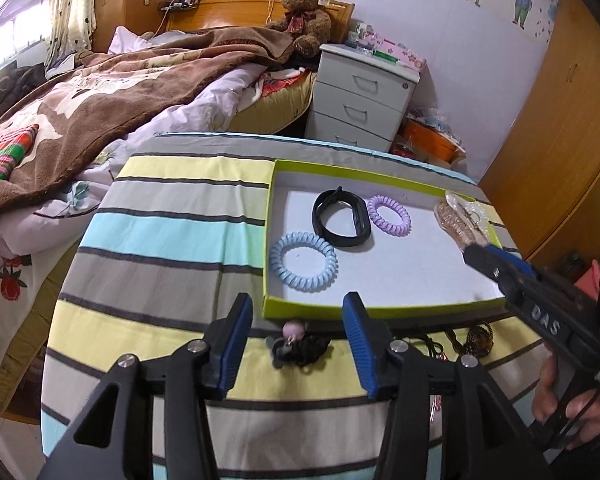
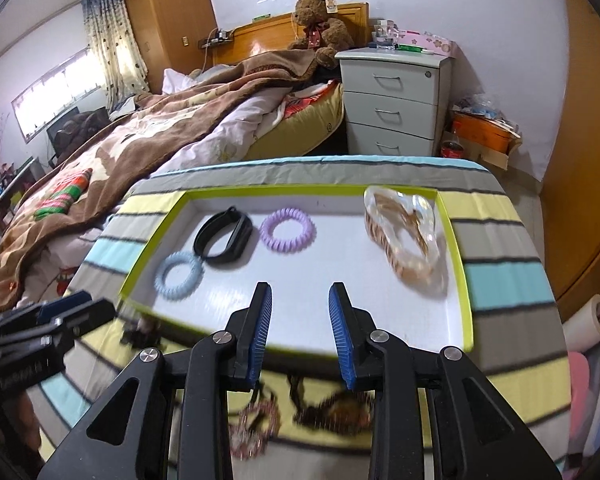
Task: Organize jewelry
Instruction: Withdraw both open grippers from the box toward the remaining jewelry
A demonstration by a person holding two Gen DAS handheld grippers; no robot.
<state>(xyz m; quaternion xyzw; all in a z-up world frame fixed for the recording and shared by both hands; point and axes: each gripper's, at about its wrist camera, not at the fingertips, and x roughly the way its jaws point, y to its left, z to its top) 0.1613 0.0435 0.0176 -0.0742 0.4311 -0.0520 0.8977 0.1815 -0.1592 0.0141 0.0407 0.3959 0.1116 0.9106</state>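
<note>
A shallow green-rimmed tray (image 1: 380,312) (image 2: 458,264) on the striped table holds a blue coil band (image 1: 303,261) (image 2: 179,275), a black wristband (image 1: 342,218) (image 2: 223,236), a purple coil band (image 1: 389,215) (image 2: 287,230) and a clear gold-striped bangle (image 2: 404,236) (image 1: 458,216). My left gripper (image 1: 298,326) is open above a dark hair tie with a pink bead (image 1: 296,346) lying in front of the tray. My right gripper (image 2: 300,312) is open and empty over the tray's front edge. Beaded bracelets (image 2: 256,426) and a brown chain (image 2: 340,410) lie below it, blurred.
The table (image 1: 172,216) wears a striped cloth. A bed with a brown blanket (image 1: 100,96) lies left. A white drawer unit (image 1: 360,100) stands behind the table. A wooden wardrobe (image 1: 560,120) is on the right.
</note>
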